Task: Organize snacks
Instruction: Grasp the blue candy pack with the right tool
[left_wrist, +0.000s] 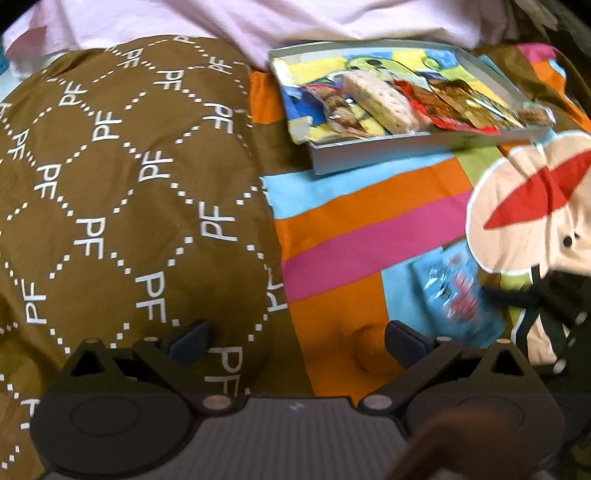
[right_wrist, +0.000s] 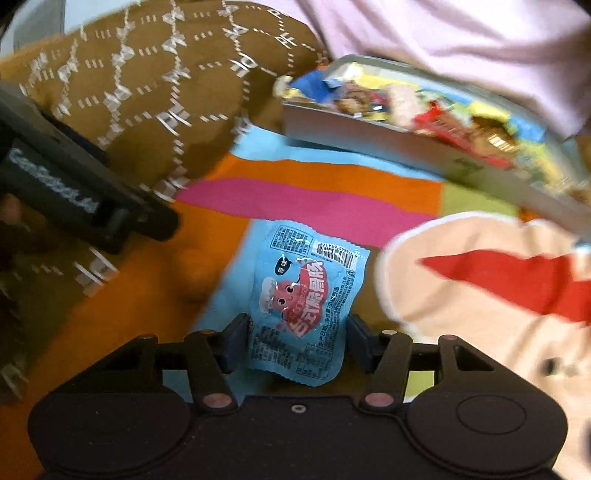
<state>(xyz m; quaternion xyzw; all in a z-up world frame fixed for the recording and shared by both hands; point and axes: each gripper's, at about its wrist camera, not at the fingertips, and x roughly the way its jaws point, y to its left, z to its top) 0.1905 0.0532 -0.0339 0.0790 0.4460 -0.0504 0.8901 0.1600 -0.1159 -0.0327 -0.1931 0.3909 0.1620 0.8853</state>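
Note:
A light-blue snack packet (right_wrist: 301, 299) with a red cartoon print sits between my right gripper's (right_wrist: 297, 341) fingers, which are shut on its lower sides just above the bright bedspread. In the left wrist view the same packet (left_wrist: 458, 291) is blurred at the lower right, with the right gripper (left_wrist: 524, 301) dark beside it. A shallow grey tray (left_wrist: 406, 147) with a colourful lining holds several wrapped snacks and lies farther back; its wall (right_wrist: 351, 129) faces the right wrist view. My left gripper (left_wrist: 297, 339) is open and holds nothing, hovering over the bedspread left of the packet.
A brown cushion (left_wrist: 122, 184) with a white "PF" pattern fills the left side. Pale pink fabric (left_wrist: 295, 22) lies behind the tray. A striped orange, pink and blue cover (left_wrist: 354, 229) with a large cream cartoon face (left_wrist: 535, 206) spreads underneath. The left gripper's body (right_wrist: 85, 195) shows at left.

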